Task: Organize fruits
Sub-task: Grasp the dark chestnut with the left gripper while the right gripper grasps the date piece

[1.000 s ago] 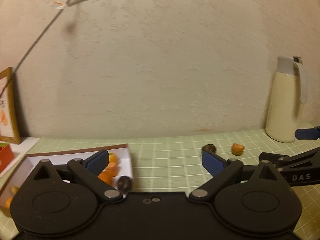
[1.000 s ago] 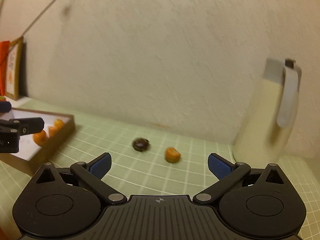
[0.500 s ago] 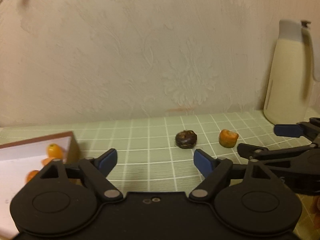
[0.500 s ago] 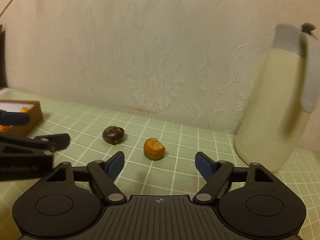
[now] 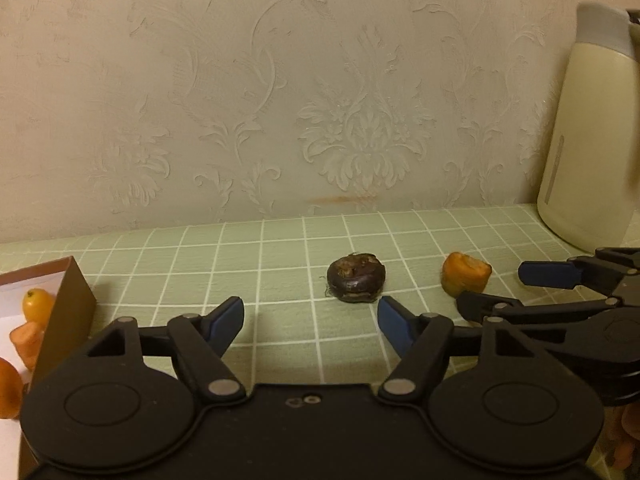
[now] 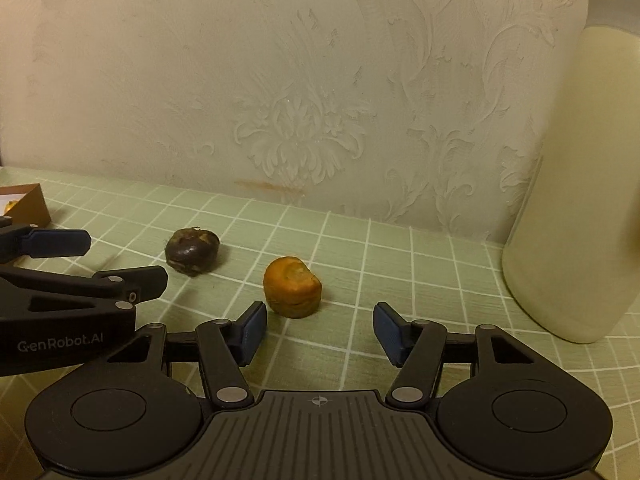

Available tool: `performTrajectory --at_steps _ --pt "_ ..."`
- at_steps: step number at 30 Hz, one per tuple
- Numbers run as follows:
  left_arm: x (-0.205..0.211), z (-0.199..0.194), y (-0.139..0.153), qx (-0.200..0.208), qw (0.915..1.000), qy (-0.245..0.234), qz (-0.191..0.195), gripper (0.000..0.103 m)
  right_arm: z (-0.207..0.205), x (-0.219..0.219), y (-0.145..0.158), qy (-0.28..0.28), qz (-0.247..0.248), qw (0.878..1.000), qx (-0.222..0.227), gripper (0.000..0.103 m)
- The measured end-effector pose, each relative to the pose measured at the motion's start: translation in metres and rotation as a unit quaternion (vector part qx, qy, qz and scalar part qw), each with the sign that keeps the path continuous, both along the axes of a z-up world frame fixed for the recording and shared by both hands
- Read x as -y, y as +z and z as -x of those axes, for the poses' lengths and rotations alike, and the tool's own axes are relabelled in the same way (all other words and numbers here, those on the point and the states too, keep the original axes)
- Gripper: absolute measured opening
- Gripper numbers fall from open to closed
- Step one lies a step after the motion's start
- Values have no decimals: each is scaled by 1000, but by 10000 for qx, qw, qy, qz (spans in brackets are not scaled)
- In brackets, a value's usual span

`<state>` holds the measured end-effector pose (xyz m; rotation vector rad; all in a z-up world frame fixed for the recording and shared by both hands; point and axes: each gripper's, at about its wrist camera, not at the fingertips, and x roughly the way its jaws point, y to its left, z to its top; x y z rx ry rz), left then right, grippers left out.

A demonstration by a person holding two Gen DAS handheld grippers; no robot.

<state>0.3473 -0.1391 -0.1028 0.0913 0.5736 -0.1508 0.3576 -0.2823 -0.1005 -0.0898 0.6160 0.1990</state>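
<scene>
A dark brown round fruit (image 5: 356,278) lies on the green checked mat, just ahead of my open, empty left gripper (image 5: 310,322). An orange fruit piece (image 5: 466,274) lies to its right. In the right wrist view the orange piece (image 6: 292,288) sits just ahead of my open, empty right gripper (image 6: 316,336), with the dark fruit (image 6: 192,250) further left. A brown-walled box (image 5: 66,304) at the left holds several orange fruits (image 5: 36,304). Each gripper shows at the edge of the other's view.
A tall cream jug with a grey lid (image 5: 588,152) stands at the right against the patterned wall, also close on the right in the right wrist view (image 6: 576,184). The box corner (image 6: 28,204) shows at the far left.
Both grippers have moved forward and rightward, away from the box and toward the two loose fruits, which now look larger and nearer. Both stayed open.
</scene>
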Motion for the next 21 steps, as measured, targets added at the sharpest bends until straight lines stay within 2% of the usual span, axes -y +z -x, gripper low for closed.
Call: performTrajectory --at_steps 10,15,21 --pt "9 -15 -1 -64 9999 -131 68 63 -17 3 0 -163 -47 9999 -31 60" --pt "16 -26 -3 -92 9998 -152 122 63 -24 10 -1 -218 -120 9997 -60 52" --pt "20 -38 -7 -189 9994 -136 248 52 -28 9 -1 -158 -109 9998 -50 49"
